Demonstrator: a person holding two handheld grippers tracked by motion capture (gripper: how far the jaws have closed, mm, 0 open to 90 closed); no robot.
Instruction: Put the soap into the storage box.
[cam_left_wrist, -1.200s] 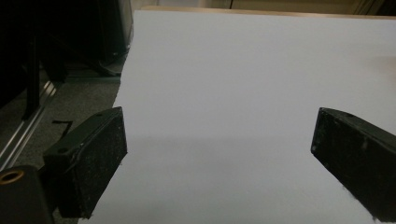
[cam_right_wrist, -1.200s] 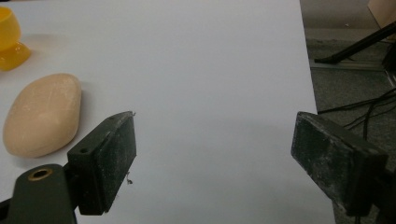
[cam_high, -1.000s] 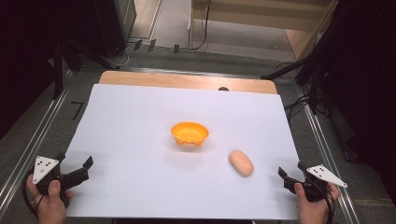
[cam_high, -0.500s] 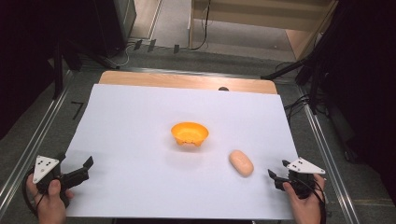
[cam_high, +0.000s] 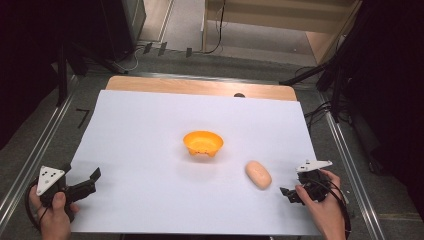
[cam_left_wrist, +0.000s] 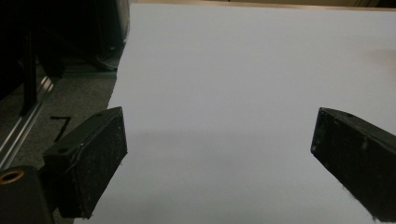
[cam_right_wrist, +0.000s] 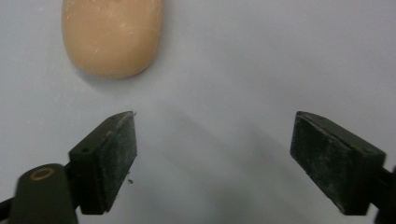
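Right gripper (cam_high: 289, 194) near the sheet's right edge, jaws spread wide and empty; they have just been opening. The bun (cam_high: 258, 174), a smooth tan oval, lies flat on the white sheet (cam_high: 150, 130), just ahead of the jaws and apart from them; in the right gripper view it sits up and off to the left jaw's side (cam_right_wrist: 112, 35), not between the two. Risk, as I judge it: closing from this line would clip the rounded end and send it rolling or skidding on the slick paper, since the gripper is off-centre. An orange bowl (cam_high: 202, 143) stands near the bun, toward mid-sheet. Left gripper (cam_high: 90, 181) rests at the left edge, jaws wide, nothing between.
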